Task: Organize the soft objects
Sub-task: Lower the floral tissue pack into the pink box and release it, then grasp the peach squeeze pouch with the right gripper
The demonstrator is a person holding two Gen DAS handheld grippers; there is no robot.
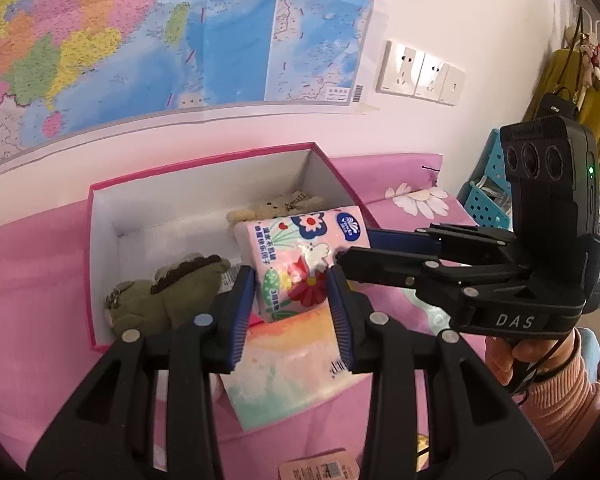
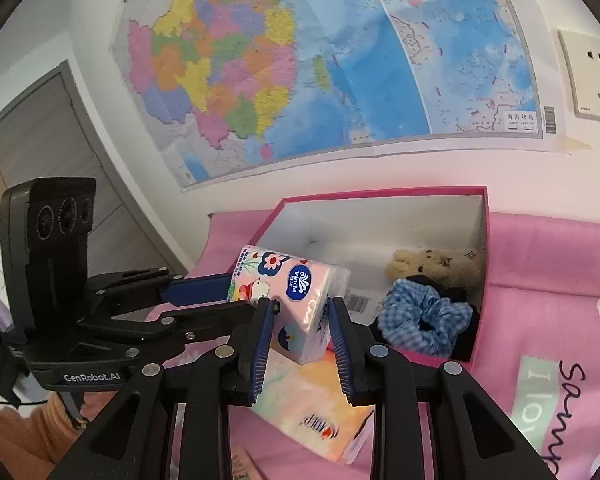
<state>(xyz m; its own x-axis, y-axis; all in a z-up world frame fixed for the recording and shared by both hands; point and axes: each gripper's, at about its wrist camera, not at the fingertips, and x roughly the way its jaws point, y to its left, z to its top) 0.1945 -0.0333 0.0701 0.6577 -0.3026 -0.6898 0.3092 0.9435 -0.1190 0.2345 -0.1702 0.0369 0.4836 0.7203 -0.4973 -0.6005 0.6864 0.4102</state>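
Note:
A pink Vinda tissue pack (image 1: pixel 300 264) with flower print is held tilted over the front edge of a pink-rimmed white box (image 1: pixel 204 184). My left gripper (image 1: pixel 292 308) is shut on one end of the pack and my right gripper (image 2: pixel 300 328) is shut on its other end (image 2: pixel 300 300). In the box (image 2: pixel 380 216) lie a green plush dinosaur (image 1: pixel 168 296), a beige teddy bear (image 2: pixel 436 268) and a blue checked scrunchie (image 2: pixel 424 316). A second pastel tissue pack (image 2: pixel 312 404) lies on the pink cloth under the held one.
The box sits on a pink floral sheet (image 2: pixel 548 264) against a wall with a large map (image 2: pixel 300 60). Wall sockets (image 1: pixel 420 72) are to the right. A blue plastic basket (image 1: pixel 488 196) stands at the far right. A small packet (image 1: pixel 320 468) lies at the near edge.

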